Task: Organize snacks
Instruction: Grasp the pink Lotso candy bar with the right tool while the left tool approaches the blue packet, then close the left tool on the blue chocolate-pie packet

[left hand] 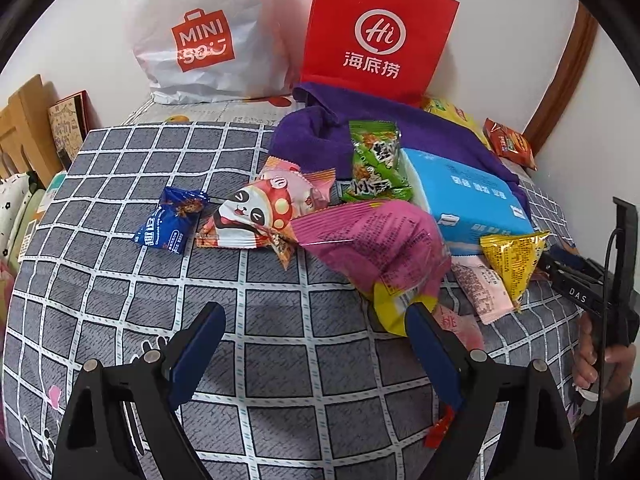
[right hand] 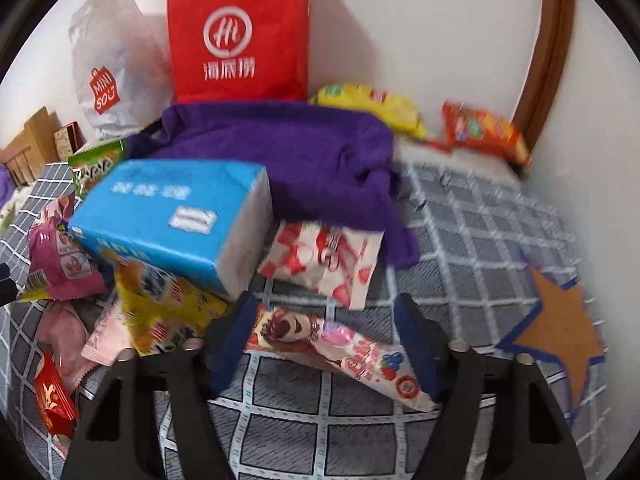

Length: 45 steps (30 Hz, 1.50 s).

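Observation:
Snack packets lie heaped on a grey checked bedspread [left hand: 120, 280]. My left gripper [left hand: 312, 320] stands open over bare cloth; its right fingertip is beside a pink and yellow bag [left hand: 372, 236]. Beyond lie a panda packet [left hand: 248, 216], a small blue packet [left hand: 172, 216], a green packet [left hand: 376, 164], a blue box [left hand: 468, 196] and a yellow packet [left hand: 514, 256]. My right gripper [right hand: 326, 308] is low over a long pink bear-print packet [right hand: 340, 348], which lies between its open fingers; a grip does not show. A strawberry-print packet [right hand: 324, 264] lies just beyond, next to the blue box [right hand: 168, 216].
A red paper bag [left hand: 380, 32] and a white plastic bag [left hand: 204, 36] stand against the wall. A purple cloth [right hand: 304, 156] lies under the heap. A yellow bag [right hand: 372, 108] and an orange packet [right hand: 480, 128] sit in the far corner. A hand [left hand: 600, 360] holds the right gripper's handle.

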{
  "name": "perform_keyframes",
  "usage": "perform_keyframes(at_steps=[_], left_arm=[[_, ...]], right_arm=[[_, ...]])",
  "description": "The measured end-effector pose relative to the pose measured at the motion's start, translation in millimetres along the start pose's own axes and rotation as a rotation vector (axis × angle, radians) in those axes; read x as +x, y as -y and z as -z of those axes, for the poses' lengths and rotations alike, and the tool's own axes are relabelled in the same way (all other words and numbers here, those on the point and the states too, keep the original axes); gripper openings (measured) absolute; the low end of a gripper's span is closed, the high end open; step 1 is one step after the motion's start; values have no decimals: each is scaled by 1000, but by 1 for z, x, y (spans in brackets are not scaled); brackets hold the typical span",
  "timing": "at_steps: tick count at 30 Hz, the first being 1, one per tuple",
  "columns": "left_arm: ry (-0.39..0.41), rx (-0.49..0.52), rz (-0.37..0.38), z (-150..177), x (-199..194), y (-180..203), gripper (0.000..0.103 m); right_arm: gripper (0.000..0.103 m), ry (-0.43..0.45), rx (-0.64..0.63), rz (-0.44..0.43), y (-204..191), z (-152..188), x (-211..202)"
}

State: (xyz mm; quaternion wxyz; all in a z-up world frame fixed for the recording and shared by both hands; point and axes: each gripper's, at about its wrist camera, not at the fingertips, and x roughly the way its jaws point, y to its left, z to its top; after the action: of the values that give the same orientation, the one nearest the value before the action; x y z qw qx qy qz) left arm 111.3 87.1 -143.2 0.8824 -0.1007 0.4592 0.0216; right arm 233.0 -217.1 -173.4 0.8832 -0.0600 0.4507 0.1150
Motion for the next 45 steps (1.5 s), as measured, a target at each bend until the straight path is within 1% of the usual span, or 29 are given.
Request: perform_keyframes(at_steps=[2, 5, 8, 11, 13, 15, 17, 18, 19, 20, 21, 24, 27, 30, 32, 35, 37, 40, 42, 45], left_arm=[[-5, -3, -4, 0, 3, -2, 90], [-14, -5, -6, 1, 6, -4, 90], [-22, -7, -1, 4, 8, -5, 90], [-24, -2, 1, 8, 8, -5, 90], [-24, -3, 2, 11, 6, -7, 90], [-24, -5, 1, 13, 4, -11, 90], [-24, -7, -5, 15, 2, -15, 90], [-23, -9, -7, 15, 1, -16, 90], [-20, -12, -10, 16, 0, -19, 90], [-17, -16, -14, 17, -3, -22, 90], [-14, -19, -18, 17, -4, -24, 90], [-9, -38, -53, 20, -9, -37, 90], [-7, -58, -91, 18, -9, -50, 90], [-5, -73, -125, 13, -6, -63, 90], [-4, -62, -150, 8, -3, -67, 88], [10, -68, -185, -4, 2, -76, 87], [19, -78, -205, -12, 4, -84, 80], [23, -92, -223, -22, 12, -95, 75], [16, -88, -219, -29, 20, -100, 69], [-7, -87, -176, -35, 35, -104, 63]], right_arm=[[66, -29, 11, -66, 3, 4, 6], [66, -12, -15, -70, -3, 10, 2], [67, -16, -47, -74, -10, 17, -2], [67, -57, -66, -96, -19, 23, -2], [67, -54, -82, -79, -25, 27, -3], [65, -26, -94, -55, -30, 30, -5], [58, -3, -78, -43, -32, 29, -5], [57, 3, -65, -37, -31, 27, -4], [52, 3, -54, -23, -31, 26, -2], [42, -3, -48, -3, -29, 24, 1], [39, -3, -45, 11, -28, 23, 1], [33, -7, -41, 20, -27, 26, -3], [26, -8, -59, 59, -26, 35, -9], [24, -16, -47, 74, -23, 40, -16], [24, -3, -31, 98, -22, 45, -19], [24, 4, -24, 108, -23, 47, -18], [24, 0, -17, 103, -22, 46, -17], [24, -3, -9, 92, -21, 45, -16], [24, -5, -1, 80, -20, 45, -16], [25, -8, 25, 46, -14, 43, -14]])
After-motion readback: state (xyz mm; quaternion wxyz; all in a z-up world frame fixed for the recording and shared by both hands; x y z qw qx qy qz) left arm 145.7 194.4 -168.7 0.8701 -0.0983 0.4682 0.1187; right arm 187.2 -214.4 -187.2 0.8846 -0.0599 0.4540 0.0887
